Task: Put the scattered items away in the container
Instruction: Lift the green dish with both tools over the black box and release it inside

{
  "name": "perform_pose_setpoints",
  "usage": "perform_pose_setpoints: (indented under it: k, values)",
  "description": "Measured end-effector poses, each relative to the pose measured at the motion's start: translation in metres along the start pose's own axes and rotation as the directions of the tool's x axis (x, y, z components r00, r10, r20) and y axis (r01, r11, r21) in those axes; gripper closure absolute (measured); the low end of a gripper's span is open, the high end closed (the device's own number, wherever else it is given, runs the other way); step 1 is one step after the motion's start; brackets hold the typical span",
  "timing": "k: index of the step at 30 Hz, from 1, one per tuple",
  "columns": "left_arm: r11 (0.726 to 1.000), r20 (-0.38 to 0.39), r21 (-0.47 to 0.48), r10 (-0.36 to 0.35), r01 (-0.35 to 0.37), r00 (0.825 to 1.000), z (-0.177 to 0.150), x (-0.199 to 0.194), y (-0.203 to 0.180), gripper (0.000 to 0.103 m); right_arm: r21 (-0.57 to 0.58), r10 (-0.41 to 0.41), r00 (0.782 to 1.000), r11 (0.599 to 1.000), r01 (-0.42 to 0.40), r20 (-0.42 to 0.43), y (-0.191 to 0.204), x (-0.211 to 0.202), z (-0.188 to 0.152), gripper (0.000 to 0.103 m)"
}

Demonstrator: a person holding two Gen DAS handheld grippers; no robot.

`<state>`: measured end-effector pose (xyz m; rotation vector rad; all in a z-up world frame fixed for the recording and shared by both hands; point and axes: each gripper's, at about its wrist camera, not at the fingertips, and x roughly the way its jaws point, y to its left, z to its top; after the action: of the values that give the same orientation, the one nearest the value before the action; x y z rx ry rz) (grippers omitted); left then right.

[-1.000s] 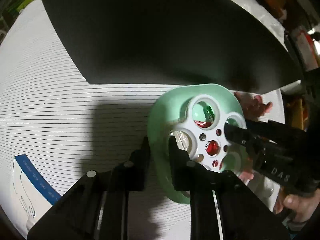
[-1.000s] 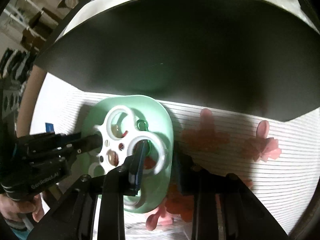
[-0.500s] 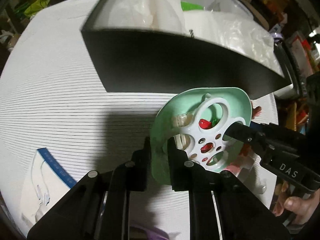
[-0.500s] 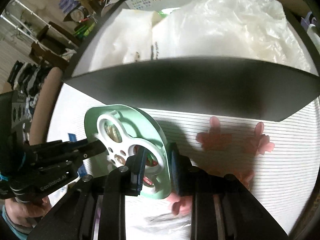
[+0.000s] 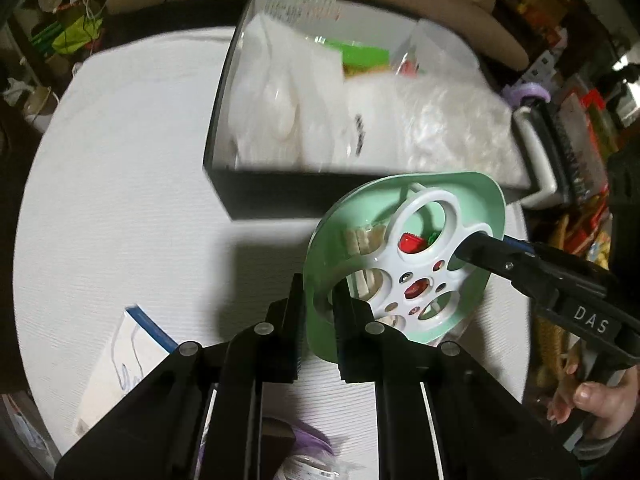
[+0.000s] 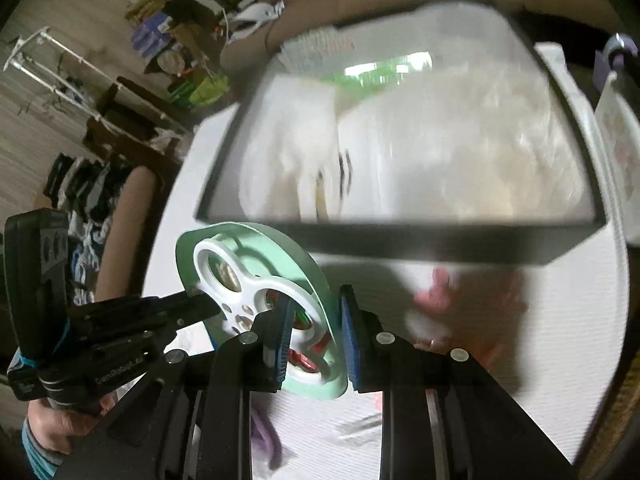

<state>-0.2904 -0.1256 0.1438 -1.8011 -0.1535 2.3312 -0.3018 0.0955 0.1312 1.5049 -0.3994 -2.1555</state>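
A mint-green dish (image 5: 332, 248) with a white holed insert (image 5: 424, 256) hangs above the white table, just in front of the black container (image 5: 280, 196). Small red and green pieces show through the holes. My left gripper (image 5: 320, 300) is shut on the dish's near rim. My right gripper (image 6: 316, 332), with blue pads, is shut on the opposite rim of the dish (image 6: 320, 280). The right gripper (image 5: 480, 252) reaches in from the right in the left wrist view, and the left gripper (image 6: 200, 308) from the left in the right wrist view. The container (image 6: 440, 240) is packed with white plastic bags.
A white card with a blue edge (image 5: 120, 352) lies at the table's front left, a purple item (image 5: 308, 440) below my fingers. Pink flower shapes (image 6: 436, 300) lie right of the dish. A white-handled brush (image 5: 536, 148) sits beside the container. A person's hand (image 5: 592, 396) holds each gripper.
Both grippers have risen together with the dish. The view now looks down over the container's front wall onto the bags inside it.
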Motion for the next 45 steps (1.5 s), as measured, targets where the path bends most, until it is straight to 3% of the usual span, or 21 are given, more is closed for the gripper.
perform_pose_setpoints:
  k: [5,11,17,21,25,28,31,32,33,37,40,42,45]
  values:
    - [1.000,0.021,-0.016,-0.023,0.024,1.000,0.050,-0.011,-0.021,0.091,0.015,0.017,0.999,1.000,-0.018,0.038,0.001,-0.021,0.042,0.080]
    - [0.998,0.031,-0.036,-0.051,0.052,0.998,0.125,0.008,-0.044,0.091,0.060,0.019,0.996,0.998,-0.025,0.091,-0.020,-0.027,0.112,0.081]
    - [0.998,0.011,-0.055,-0.032,0.033,0.999,0.196,0.054,-0.045,0.091,0.089,-0.019,0.996,0.996,0.011,0.090,-0.051,0.009,0.174,0.081]
    - [0.999,0.003,-0.048,0.016,-0.016,1.000,0.235,0.098,-0.045,0.091,0.094,-0.067,0.995,0.994,0.060,0.073,-0.073,0.046,0.202,0.081]
    - [0.996,-0.025,-0.020,0.090,-0.090,0.996,0.250,0.145,-0.043,0.087,0.020,-0.139,0.987,0.990,0.138,0.081,-0.074,0.078,0.223,0.083]
    - [0.995,-0.045,-0.006,0.099,-0.100,0.994,0.252,0.166,-0.039,0.085,-0.049,-0.200,0.976,0.978,0.205,0.081,-0.060,0.088,0.230,0.083]
    - [0.992,-0.045,0.025,0.123,-0.122,0.991,0.253,0.167,-0.034,0.086,-0.226,-0.362,0.928,0.900,0.373,0.089,-0.028,0.104,0.224,0.083]
    - [0.990,-0.044,0.034,0.140,-0.138,0.989,0.253,0.166,-0.032,0.087,-0.291,-0.414,0.905,0.858,0.423,0.094,-0.019,0.111,0.219,0.083]
    - [0.986,-0.044,0.045,0.162,-0.160,0.986,0.253,0.165,-0.030,0.089,-0.332,-0.456,0.886,0.825,0.457,0.089,-0.013,0.119,0.214,0.081]
    - [0.977,-0.070,0.077,0.207,-0.201,0.976,0.252,0.174,-0.032,0.086,-0.386,-0.542,0.838,0.760,0.523,0.067,-0.006,0.131,0.201,0.077]
    - [0.969,-0.065,0.090,0.237,-0.231,0.969,0.256,0.178,-0.037,0.086,-0.398,-0.538,0.840,0.756,0.519,0.073,-0.009,0.123,0.197,0.074]
    - [0.961,-0.066,0.105,0.262,-0.254,0.963,0.257,0.179,-0.040,0.085,-0.380,-0.506,0.858,0.780,0.497,0.083,-0.012,0.111,0.198,0.076]
    - [0.958,-0.054,0.101,0.275,-0.269,0.960,0.259,0.181,-0.042,0.084,-0.347,-0.453,0.877,0.806,0.480,0.161,-0.008,0.084,0.204,0.056]
